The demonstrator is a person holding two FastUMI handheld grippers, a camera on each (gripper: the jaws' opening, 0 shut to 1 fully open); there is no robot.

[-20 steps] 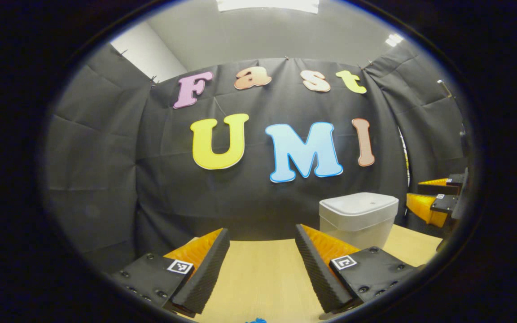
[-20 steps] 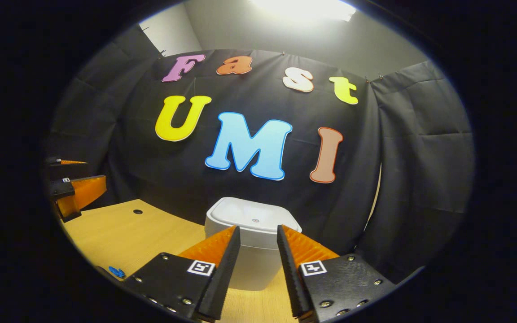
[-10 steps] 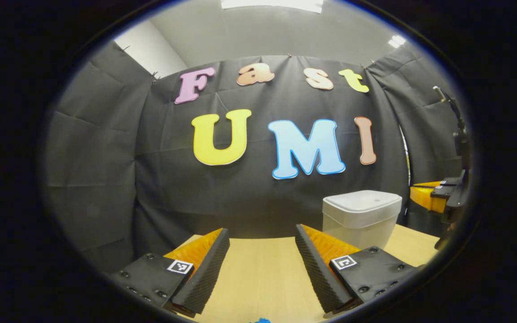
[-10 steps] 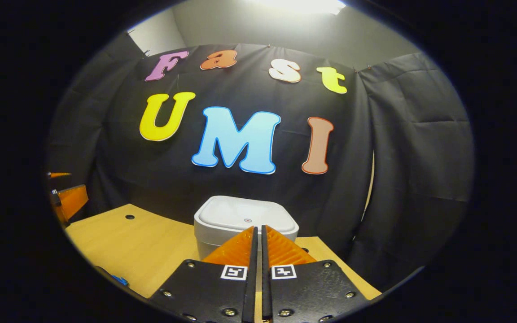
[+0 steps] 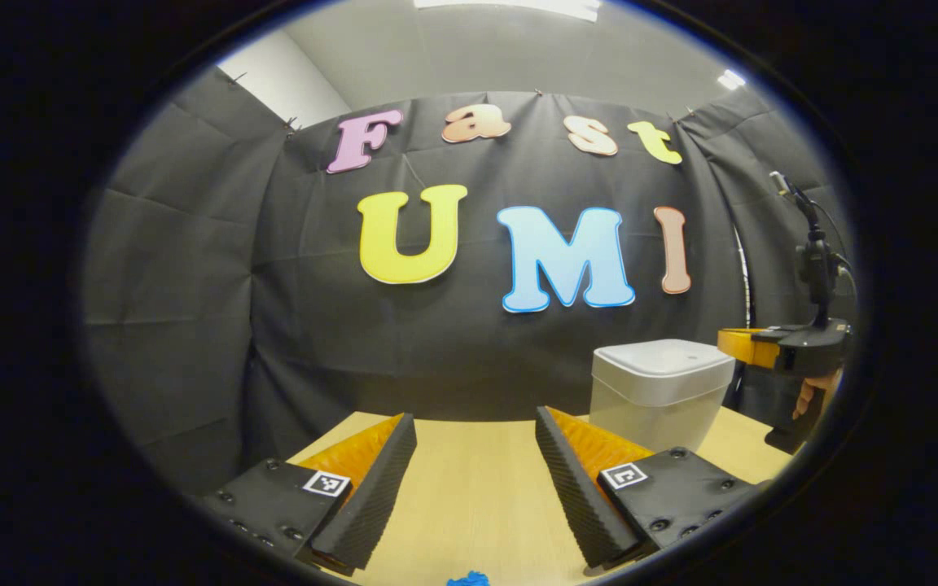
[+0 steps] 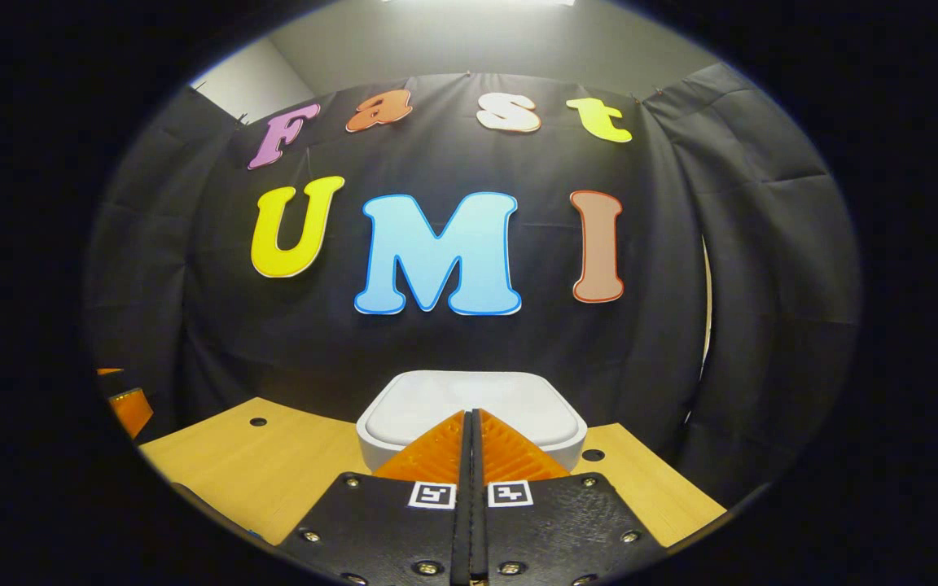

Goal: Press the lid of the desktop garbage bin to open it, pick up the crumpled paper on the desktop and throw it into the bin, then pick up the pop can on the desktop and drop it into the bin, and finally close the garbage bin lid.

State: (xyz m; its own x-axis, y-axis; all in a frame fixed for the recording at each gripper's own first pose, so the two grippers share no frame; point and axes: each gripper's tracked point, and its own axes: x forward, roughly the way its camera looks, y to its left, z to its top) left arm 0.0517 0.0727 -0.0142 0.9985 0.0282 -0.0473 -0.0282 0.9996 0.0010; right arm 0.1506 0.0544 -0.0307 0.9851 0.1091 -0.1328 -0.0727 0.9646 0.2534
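Right gripper [image 6: 471,417]: we see fingers pressed together, empty, tips just over the closed bin [image 6: 404,407] lid at 12 o'clock; contact unclear. Left gripper [image 5: 475,443] fingers spread, bin [image 5: 658,391] at 2 o'clock on the surface [image 5: 477,496]. Blue scrap [image 5: 467,579] cut off.

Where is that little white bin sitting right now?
The white bin stands on the wooden table near the black cloth wall, at the right in the left gripper view; in the right gripper view it sits dead ahead of the shut right gripper.
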